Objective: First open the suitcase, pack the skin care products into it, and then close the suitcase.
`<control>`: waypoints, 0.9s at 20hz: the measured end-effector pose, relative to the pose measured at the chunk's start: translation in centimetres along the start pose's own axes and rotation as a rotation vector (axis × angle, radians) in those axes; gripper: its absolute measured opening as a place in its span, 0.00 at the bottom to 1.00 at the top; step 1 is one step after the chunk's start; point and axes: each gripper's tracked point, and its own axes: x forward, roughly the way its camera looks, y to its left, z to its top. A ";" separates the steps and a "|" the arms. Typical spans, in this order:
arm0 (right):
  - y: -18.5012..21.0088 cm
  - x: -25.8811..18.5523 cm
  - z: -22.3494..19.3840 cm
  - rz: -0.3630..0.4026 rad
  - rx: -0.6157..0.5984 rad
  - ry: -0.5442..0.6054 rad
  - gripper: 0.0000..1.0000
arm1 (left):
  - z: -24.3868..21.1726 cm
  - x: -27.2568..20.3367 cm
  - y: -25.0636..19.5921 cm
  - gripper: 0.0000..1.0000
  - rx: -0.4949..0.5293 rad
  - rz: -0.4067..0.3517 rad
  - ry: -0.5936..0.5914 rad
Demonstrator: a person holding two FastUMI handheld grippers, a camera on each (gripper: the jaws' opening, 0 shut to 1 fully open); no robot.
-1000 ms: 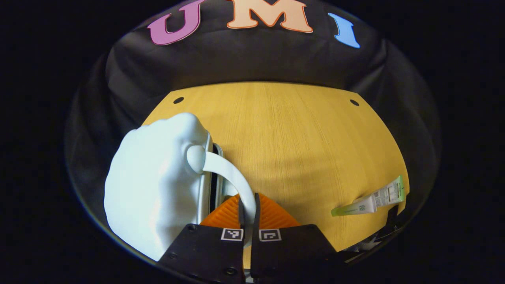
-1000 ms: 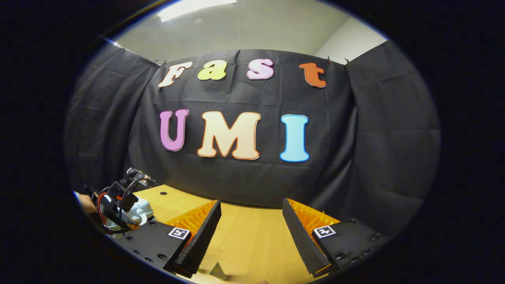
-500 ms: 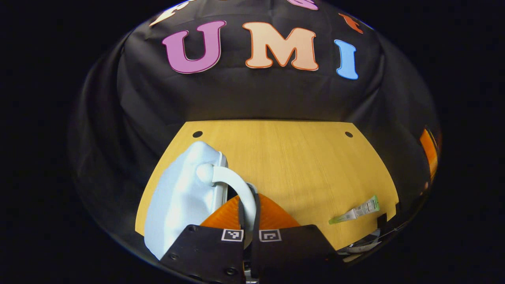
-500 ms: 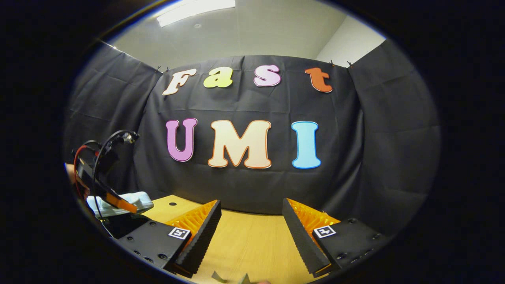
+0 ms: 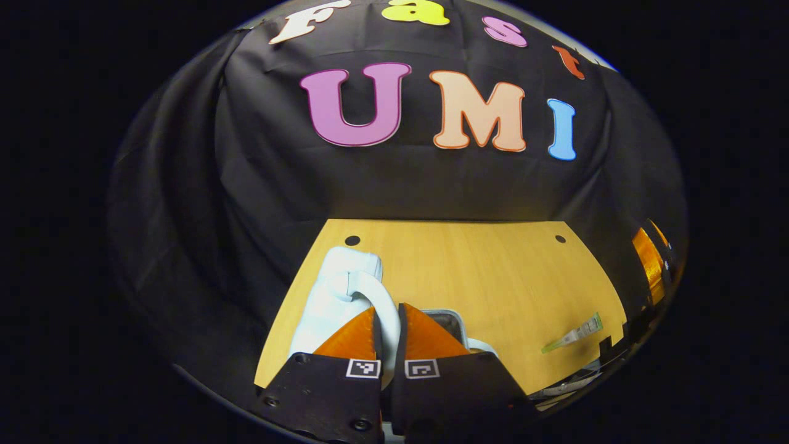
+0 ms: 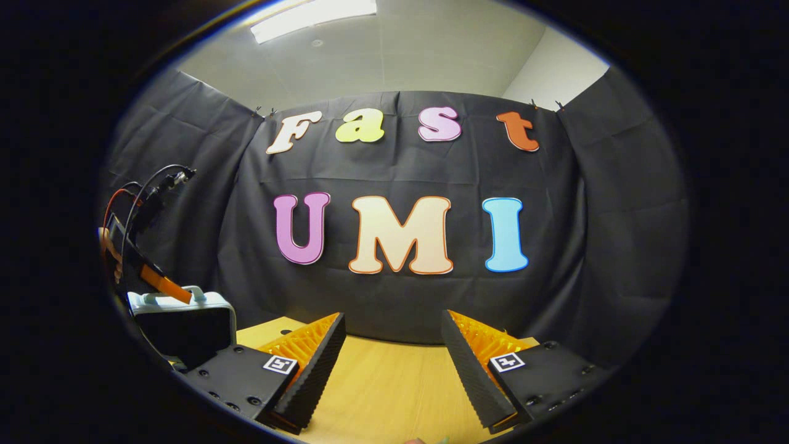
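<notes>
The left gripper (image 5: 387, 333) is clamped on the curved white handle (image 5: 381, 302) of the pale suitcase lid (image 5: 336, 290), both fingers pressing on it from either side. The lid stands raised near the left edge of the wooden table (image 5: 493, 277), and just right of the fingers a corner of the suitcase's open lower half (image 5: 453, 322) shows, its dark inside rimmed in white. A green-and-white skin care tube (image 5: 573, 335) lies flat near the table's right edge, well apart from the suitcase. Two small dark holes mark the table's far corners. In the right gripper view the right gripper (image 6: 393, 364) hangs above the table (image 6: 388, 394) with its jaws spread wide and nothing between them; off to its left the lifted lid (image 6: 185, 327) shows its dark inner face, with the other gripper and its red and black cables (image 6: 138, 203) above it.
</notes>
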 end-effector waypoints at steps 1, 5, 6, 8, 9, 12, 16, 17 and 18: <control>0.8 0.3 0.2 -0.001 -0.001 -0.006 0.99 | 0.2 -0.2 1.6 0.00 -0.001 0.013 -0.016; 3.6 1.0 1.4 -0.005 -0.004 -0.034 0.97 | 0.3 -0.5 8.3 0.00 -0.020 0.072 -0.038; 4.4 1.2 1.7 0.001 -0.007 -0.039 0.97 | 0.2 -0.5 9.4 0.00 -0.030 0.068 -0.042; 5.2 1.3 2.1 -0.004 -0.019 -0.046 0.97 | 0.0 -0.1 11.3 0.00 -0.050 0.062 -0.055; 5.7 1.5 2.1 -0.006 -0.026 -0.047 0.97 | -0.2 0.1 12.7 0.00 -0.053 0.072 -0.054; 6.9 1.6 2.3 -0.005 -0.048 -0.048 0.97 | -1.4 0.8 16.4 0.00 -0.060 0.098 -0.046; 8.2 1.9 2.5 -0.009 -0.076 -0.050 0.97 | -2.9 2.0 21.7 0.00 -0.074 0.150 -0.046; 8.5 1.8 2.4 -0.008 -0.082 -0.048 0.97 | -3.2 2.3 22.5 0.00 -0.087 0.149 -0.050; 8.9 2.0 2.4 -0.005 -0.083 -0.048 0.98 | -3.7 2.7 23.2 0.00 -0.109 0.142 -0.047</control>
